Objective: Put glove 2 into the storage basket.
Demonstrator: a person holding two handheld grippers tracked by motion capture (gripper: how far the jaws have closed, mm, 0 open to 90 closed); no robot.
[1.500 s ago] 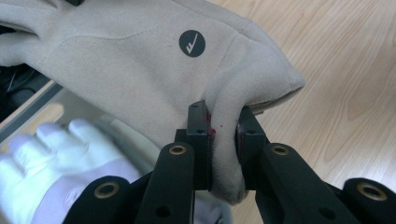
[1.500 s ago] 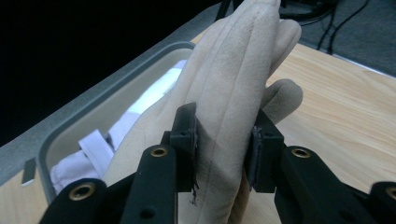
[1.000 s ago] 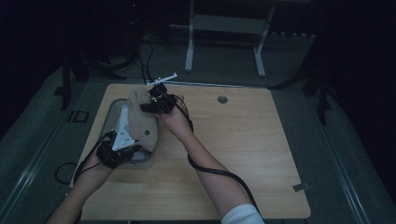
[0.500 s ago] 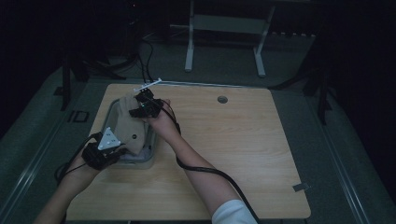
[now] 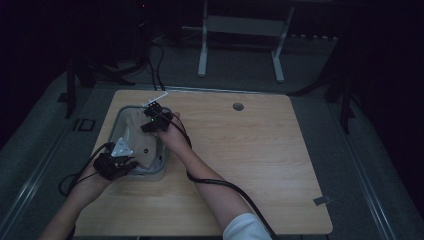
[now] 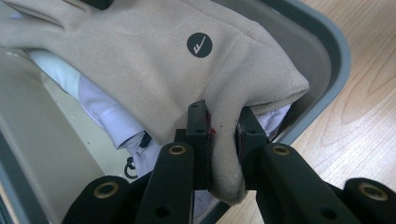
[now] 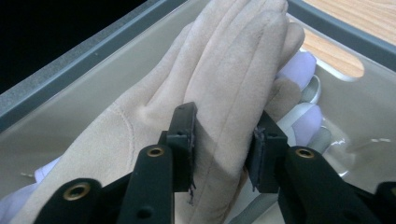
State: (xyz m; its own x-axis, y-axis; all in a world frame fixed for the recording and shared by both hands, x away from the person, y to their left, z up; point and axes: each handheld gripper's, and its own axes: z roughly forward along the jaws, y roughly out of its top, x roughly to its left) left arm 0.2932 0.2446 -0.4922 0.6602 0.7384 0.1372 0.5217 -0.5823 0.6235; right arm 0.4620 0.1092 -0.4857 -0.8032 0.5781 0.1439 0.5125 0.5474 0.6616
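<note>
Dim, murky high view; bright, sharp close-ups from both tools.

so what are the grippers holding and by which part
Both hold the beige glove: the left gripper pinches a fold at its cuff edge, the right gripper grips its finger end, over the grey bin.

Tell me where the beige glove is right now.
In the high view the beige glove lies in the grey bin at the table's left, over white cloth, pinched at its cuff by the left gripper and at its fingers by the right gripper.
</note>
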